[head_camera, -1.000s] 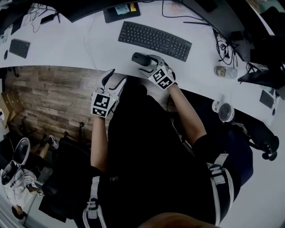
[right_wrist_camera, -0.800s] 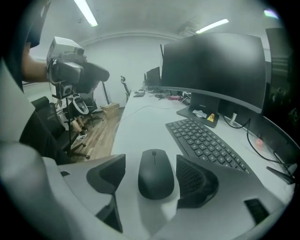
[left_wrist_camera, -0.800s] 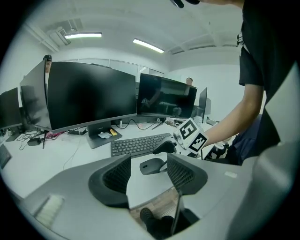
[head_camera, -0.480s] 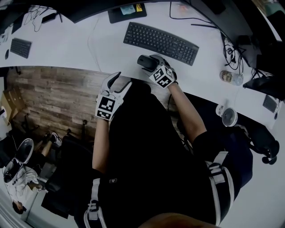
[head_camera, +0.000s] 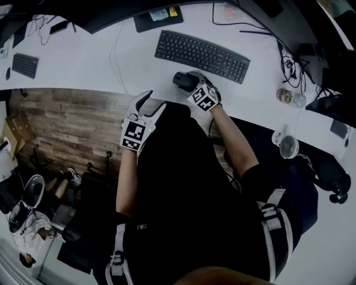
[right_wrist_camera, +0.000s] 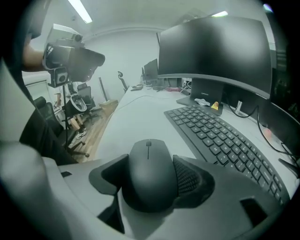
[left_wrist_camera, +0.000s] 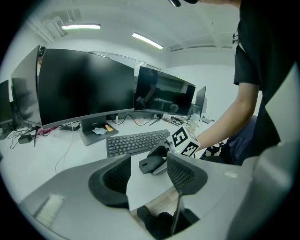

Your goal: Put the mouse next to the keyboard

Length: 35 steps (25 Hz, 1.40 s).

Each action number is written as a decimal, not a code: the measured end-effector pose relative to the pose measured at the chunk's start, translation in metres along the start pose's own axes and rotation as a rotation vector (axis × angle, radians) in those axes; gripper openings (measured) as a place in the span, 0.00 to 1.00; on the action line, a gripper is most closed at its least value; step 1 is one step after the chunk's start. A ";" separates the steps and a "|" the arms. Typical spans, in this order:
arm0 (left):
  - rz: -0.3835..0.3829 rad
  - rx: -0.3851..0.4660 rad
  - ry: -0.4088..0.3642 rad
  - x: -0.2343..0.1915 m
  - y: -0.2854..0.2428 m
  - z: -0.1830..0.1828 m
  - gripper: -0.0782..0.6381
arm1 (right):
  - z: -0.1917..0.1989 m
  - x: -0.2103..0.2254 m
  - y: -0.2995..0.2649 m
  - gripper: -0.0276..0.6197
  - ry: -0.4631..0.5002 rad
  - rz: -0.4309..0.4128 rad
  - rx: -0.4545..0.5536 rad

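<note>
The dark mouse (head_camera: 182, 80) (right_wrist_camera: 149, 173) lies on the white desk (head_camera: 83, 61), just in front of the left end of the black keyboard (head_camera: 201, 55) (right_wrist_camera: 220, 140). My right gripper (head_camera: 187, 83) (right_wrist_camera: 149, 182) straddles it. Its jaws have just been closing, and both pads now sit against the mouse's sides. My left gripper (head_camera: 149, 101) (left_wrist_camera: 147, 176) hovers at the desk's near edge, open with nothing between its jaws. From the left gripper view, the mouse (left_wrist_camera: 151, 163) and the right gripper's marker cube (left_wrist_camera: 185, 142) show in front of the keyboard (left_wrist_camera: 137, 142).
Dark monitors stand along the back, with a monitor foot (head_camera: 158, 15) holding small notes. A second small keyboard (head_camera: 25, 65) lies far left. A jar (head_camera: 289, 96), a small fan (head_camera: 286, 147) and cables (head_camera: 289, 61) sit at the right. Wooden floor (head_camera: 61, 122) lies below the desk edge.
The right gripper has sunk down over the mouse, and its jaws have drawn in against it. The left gripper has hardly moved.
</note>
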<state>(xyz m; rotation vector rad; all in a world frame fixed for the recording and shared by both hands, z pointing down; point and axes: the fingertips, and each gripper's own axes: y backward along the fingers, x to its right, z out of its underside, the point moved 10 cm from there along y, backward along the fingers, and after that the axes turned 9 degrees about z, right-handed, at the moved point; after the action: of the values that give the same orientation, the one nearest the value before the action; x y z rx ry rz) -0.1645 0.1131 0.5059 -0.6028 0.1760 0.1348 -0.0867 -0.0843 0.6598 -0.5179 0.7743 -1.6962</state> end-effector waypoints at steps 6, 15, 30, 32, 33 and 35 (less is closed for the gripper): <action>0.017 -0.001 -0.022 -0.004 0.002 -0.003 0.45 | -0.002 -0.001 0.000 0.50 -0.013 0.015 -0.010; 0.050 -0.005 -0.055 -0.013 0.001 -0.010 0.45 | -0.017 0.002 0.014 0.50 -0.028 0.042 0.032; 0.221 0.003 -0.174 -0.023 -0.038 -0.053 0.45 | -0.013 0.028 0.062 0.50 -0.187 0.189 0.087; 0.252 0.002 -0.194 -0.021 -0.047 -0.061 0.45 | -0.009 0.031 0.069 0.50 -0.211 0.216 0.081; 0.268 0.003 -0.204 -0.020 -0.050 -0.064 0.45 | -0.006 0.033 0.073 0.50 -0.222 0.231 0.076; 0.304 0.002 -0.231 -0.020 -0.059 -0.071 0.45 | -0.002 0.036 0.079 0.50 -0.246 0.269 0.069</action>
<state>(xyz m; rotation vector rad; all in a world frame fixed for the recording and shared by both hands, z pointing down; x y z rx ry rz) -0.1830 0.0229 0.4851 -0.5512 0.0428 0.4960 -0.0438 -0.1296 0.5993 -0.5372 0.5770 -1.3757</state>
